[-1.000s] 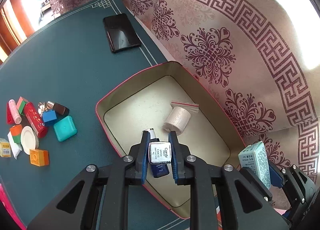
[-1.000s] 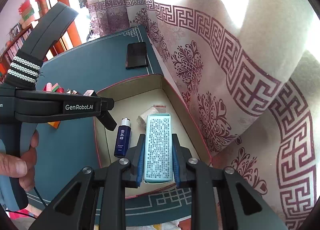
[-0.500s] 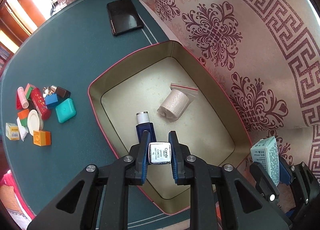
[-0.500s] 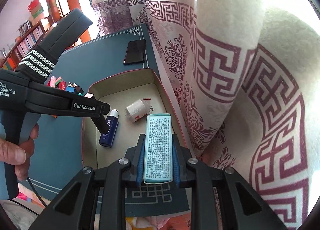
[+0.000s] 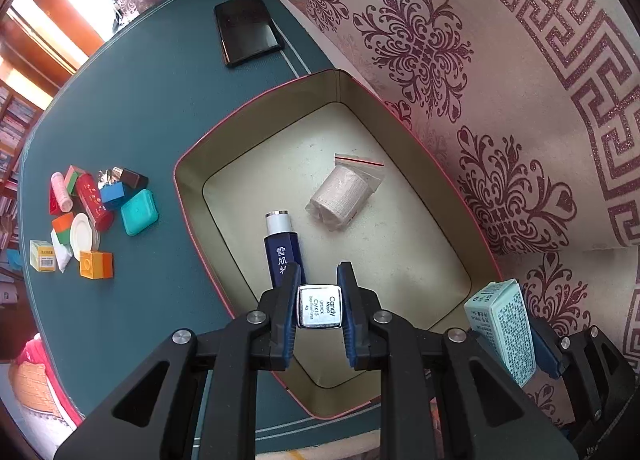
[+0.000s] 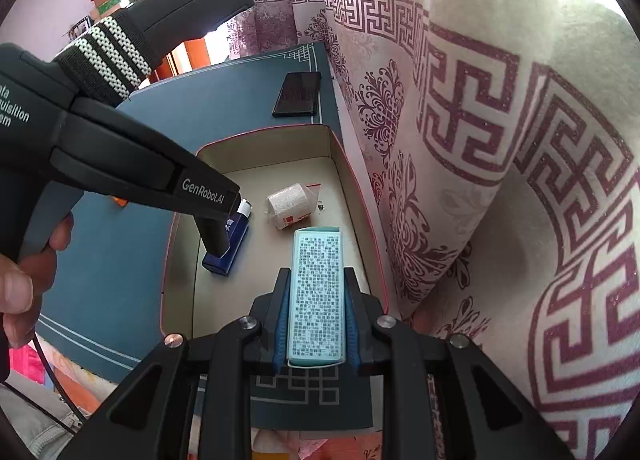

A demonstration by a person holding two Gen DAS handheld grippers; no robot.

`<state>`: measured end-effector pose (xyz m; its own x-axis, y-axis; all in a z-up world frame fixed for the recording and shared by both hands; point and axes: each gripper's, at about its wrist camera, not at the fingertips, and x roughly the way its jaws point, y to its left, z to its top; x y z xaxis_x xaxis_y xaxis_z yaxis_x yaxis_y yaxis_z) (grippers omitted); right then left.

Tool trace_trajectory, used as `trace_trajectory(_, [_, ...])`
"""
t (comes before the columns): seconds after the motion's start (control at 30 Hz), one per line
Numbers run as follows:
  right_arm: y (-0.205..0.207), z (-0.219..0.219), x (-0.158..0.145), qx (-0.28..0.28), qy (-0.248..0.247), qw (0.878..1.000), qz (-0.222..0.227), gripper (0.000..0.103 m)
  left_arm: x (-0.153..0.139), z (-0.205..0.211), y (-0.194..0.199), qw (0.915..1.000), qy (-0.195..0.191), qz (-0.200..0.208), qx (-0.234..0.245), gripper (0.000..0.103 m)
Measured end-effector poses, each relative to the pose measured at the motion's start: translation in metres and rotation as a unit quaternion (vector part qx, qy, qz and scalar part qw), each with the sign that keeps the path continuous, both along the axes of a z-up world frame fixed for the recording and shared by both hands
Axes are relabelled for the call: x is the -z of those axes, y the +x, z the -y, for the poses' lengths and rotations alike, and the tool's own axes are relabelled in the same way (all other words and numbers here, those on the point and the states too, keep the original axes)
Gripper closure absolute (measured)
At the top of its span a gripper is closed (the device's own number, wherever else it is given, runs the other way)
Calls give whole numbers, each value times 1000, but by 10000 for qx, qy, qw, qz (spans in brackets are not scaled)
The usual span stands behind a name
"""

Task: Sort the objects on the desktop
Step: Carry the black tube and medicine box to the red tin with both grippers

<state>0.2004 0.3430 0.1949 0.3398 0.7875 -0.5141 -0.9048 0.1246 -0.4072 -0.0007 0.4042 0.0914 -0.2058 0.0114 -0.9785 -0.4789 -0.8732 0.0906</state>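
My left gripper point(image 5: 319, 300) is shut on a small silver lipstick case point(image 5: 319, 307) labelled Candy, held above the near end of an open cream-lined tin box point(image 5: 256, 100). My right gripper point(image 6: 317, 324) is shut on a long pale-green printed box point(image 6: 317, 296), held above the box's near right corner; it also shows in the left wrist view point(image 5: 506, 330). Inside the tin lie a dark blue bottle point(image 5: 282, 250) and a bagged beige roll point(image 5: 340, 198). The left gripper point(image 6: 218, 248) hangs over the bottle point(image 6: 236, 236) in the right wrist view.
A pile of small items lies on the teal table point(image 5: 132, 108) left of the tin: a teal case point(image 5: 139, 212), orange block point(image 5: 96, 265), red tube point(image 5: 94, 202), white disc point(image 5: 82, 236). A black phone point(image 5: 248, 30) lies at the back. A patterned curtain point(image 5: 500, 60) hangs along the right.
Both grippers have risen and drawn back toward the tin's near end with their objects still held. The bottle and roll in the tin have not moved.
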Motion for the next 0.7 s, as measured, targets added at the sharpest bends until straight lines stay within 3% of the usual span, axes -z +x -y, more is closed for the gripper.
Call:
trace_trajectory(0.33, [4,0,1,34,-55,10000,-67,77,3,1,4,9998,-43,52,-192,83])
trace_trajectory(0.5, [0,2,3,118,-29,9999,-14,76,10,6,4,9986,104,366,-376,81])
trace_trajectory(0.57, [-1,2,3,155,10,9999,-8,70,10,8,4,9979,177,453,-431,64])
trace_trajectory(0.63, [-2,2,3,176,44,9998,-47,54,7,12,4,9977,225,400,-501,45])
trace_trajectory(0.7, [-4,4,2,187,110,9997,-77,47,2,16,4,9977,251,284,-560,43])
